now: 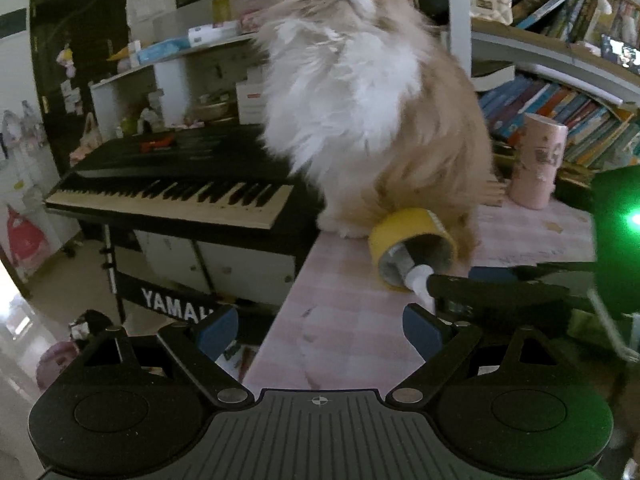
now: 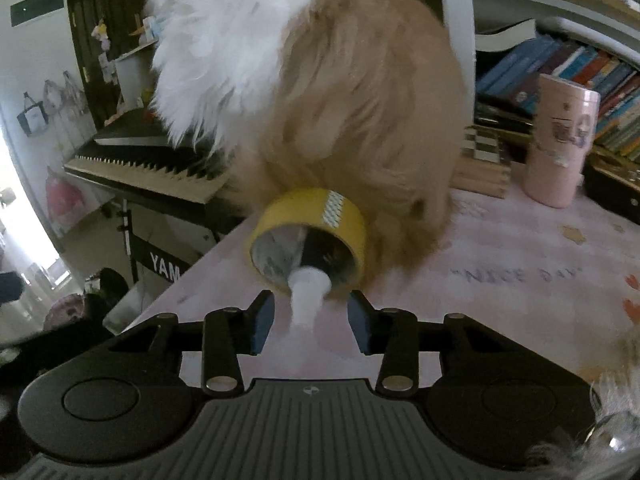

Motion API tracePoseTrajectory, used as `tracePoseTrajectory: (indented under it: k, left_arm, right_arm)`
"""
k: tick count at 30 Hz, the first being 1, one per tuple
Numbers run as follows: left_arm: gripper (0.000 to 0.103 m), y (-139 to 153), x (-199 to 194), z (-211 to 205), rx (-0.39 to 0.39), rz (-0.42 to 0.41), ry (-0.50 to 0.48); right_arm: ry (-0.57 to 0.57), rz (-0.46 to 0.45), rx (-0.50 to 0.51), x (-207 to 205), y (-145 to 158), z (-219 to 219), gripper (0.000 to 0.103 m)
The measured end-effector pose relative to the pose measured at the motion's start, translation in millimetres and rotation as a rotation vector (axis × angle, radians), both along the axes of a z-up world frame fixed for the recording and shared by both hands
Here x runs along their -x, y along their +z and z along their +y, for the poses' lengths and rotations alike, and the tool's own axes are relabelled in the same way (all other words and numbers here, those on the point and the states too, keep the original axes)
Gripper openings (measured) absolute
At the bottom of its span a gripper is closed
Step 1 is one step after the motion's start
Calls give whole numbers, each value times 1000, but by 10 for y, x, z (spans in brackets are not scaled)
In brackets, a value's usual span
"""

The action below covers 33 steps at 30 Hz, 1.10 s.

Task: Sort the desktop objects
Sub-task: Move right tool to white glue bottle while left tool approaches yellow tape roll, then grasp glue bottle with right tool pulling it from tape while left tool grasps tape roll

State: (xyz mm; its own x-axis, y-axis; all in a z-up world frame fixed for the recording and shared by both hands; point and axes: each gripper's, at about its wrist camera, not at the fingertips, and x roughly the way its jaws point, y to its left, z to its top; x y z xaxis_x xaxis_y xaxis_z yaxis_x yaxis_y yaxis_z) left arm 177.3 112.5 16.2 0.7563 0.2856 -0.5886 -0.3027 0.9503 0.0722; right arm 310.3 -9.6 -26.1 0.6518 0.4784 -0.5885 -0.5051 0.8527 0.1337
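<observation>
Right wrist: claw (image 2: 311, 320) beside tape roll (image 2: 308, 236).

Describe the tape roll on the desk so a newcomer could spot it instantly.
Find the fluffy cream and white cat sitting on the pink desk beside the keyboard piano. The tape roll lies on its side against the cat's base, a white-tipped object poking from its core. It is the only yellow ring; the nearby pink cup stands upright.

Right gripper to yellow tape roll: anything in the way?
Yes. A white plastic tube pokes out of the yellow tape roll toward the right gripper, between its open fingers. A fluffy cream-and-white cat sits against the roll's far side.
</observation>
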Motion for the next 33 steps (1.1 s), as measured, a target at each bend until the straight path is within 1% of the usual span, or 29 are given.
tracePoseTrajectory:
  k: [4, 9, 13, 18, 19, 20, 24, 29, 31, 33]
  left_arm:
    - [92, 11, -51, 50, -9, 13, 33]
    - [92, 9, -86, 109, -14, 30, 71]
    - [92, 3, -110, 128, -17, 36, 84]
    - [92, 1, -157, 140, -16, 34, 88]
    - [92, 1, -169, 141, -10, 30, 86]
    - [92, 1, -185, 138, -4, 27, 82]
    - [92, -10, -236, 101, 9, 15, 54]
    - [92, -48, -347, 28, 29, 11, 1]
    - [92, -83, -416, -10, 34, 12, -26]
    - [91, -132, -499, -51, 35, 15, -48]
  right_arm:
    - [8, 13, 0, -204, -103, 174, 36]
    - [3, 8, 29, -397, -213, 307, 34]
    - [-5, 23, 55, -520, -305, 401, 34]
    - [6, -15, 80, -567, -356, 484, 33]
    - [16, -19, 84, -573, -358, 488, 31]
    - [26, -20, 87, -583, -362, 479, 31]
    - [83, 6, 88, -553, -325, 340, 30]
    - [150, 39, 104, -337, -208, -21, 30]
    - [151, 39, 120, -236, -181, -192, 30]
    - [124, 40, 134, -157, -170, -360, 30]
